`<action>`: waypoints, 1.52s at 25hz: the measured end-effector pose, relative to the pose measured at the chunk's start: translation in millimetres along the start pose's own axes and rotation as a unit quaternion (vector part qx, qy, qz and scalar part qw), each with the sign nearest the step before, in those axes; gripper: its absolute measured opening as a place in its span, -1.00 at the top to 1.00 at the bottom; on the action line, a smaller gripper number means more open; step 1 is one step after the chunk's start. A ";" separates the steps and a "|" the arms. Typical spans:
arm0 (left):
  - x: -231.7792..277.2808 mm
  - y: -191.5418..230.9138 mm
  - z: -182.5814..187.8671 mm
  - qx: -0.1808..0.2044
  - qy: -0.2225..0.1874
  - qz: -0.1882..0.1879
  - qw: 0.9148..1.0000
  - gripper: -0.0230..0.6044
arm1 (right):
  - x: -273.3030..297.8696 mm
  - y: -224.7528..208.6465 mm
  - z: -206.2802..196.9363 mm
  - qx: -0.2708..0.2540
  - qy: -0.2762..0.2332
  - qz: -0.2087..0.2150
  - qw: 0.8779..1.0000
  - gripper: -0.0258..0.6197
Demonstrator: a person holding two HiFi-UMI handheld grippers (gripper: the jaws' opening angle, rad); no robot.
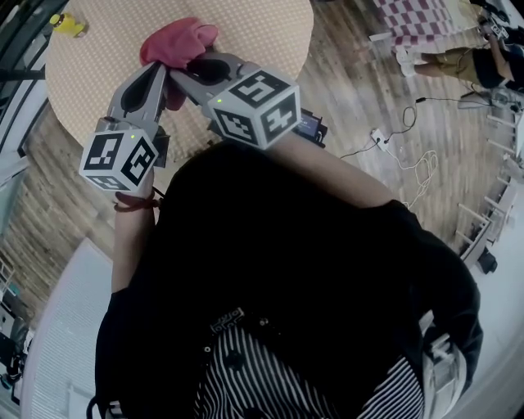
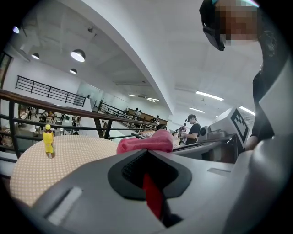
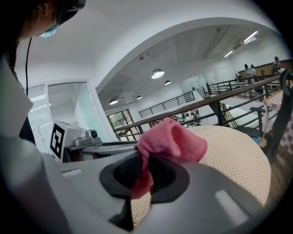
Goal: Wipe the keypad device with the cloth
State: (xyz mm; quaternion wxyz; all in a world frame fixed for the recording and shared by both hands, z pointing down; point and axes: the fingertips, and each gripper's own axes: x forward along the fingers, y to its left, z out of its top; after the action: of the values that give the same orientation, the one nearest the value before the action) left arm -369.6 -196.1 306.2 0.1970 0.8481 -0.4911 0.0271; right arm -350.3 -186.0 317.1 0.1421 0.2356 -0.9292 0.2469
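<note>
A pink cloth (image 1: 176, 41) is held up over the round beige table (image 1: 262, 33), bunched between both grippers. My left gripper (image 1: 164, 80) is shut with a red strip of the cloth (image 2: 152, 196) pinched in its jaws, and the rest of the cloth bulges past the tips. My right gripper (image 1: 182, 72) meets it from the right and is shut on the cloth (image 3: 171, 141), a fold of which hangs down between its pads. A dark flat device with a bluish face (image 1: 310, 125) peeks out behind the right gripper's marker cube, mostly hidden. I cannot tell whether it is the keypad device.
A small yellow bottle (image 1: 67, 23) stands at the table's far left edge. On the wooden floor to the right lie cables and a power strip (image 1: 381, 135). A checked cloth (image 1: 417, 20) and a seated person (image 1: 463, 64) are farther right. A white surface (image 1: 57, 344) is at lower left.
</note>
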 end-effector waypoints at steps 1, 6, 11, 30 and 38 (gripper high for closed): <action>3.7 2.8 -2.0 -0.001 0.002 0.001 1.000 0.91 | 2.7 -3.9 -1.0 0.002 0.003 -0.001 1.000 0.77; 20.9 16.1 -16.4 0.002 0.026 0.004 1.000 0.91 | 16.6 -22.8 -11.1 0.019 0.014 0.000 1.000 0.77; 34.0 26.3 -29.0 -0.007 0.048 0.004 0.999 0.91 | 26.6 -35.9 -20.2 0.029 0.028 0.002 0.999 0.77; 73.9 38.4 -85.0 -0.023 0.154 0.003 0.988 0.91 | 43.5 -80.6 -66.5 0.074 0.086 0.048 0.992 0.77; 96.6 50.2 -110.5 -0.034 0.191 0.002 0.981 0.91 | 57.0 -106.7 -86.1 0.085 0.103 0.061 0.989 0.77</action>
State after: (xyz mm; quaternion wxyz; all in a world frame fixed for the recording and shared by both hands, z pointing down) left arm -345.7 -257.7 446.6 0.3162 0.8189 -0.4470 0.1721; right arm -331.7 -243.5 452.7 0.2009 0.1628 -0.8981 0.3557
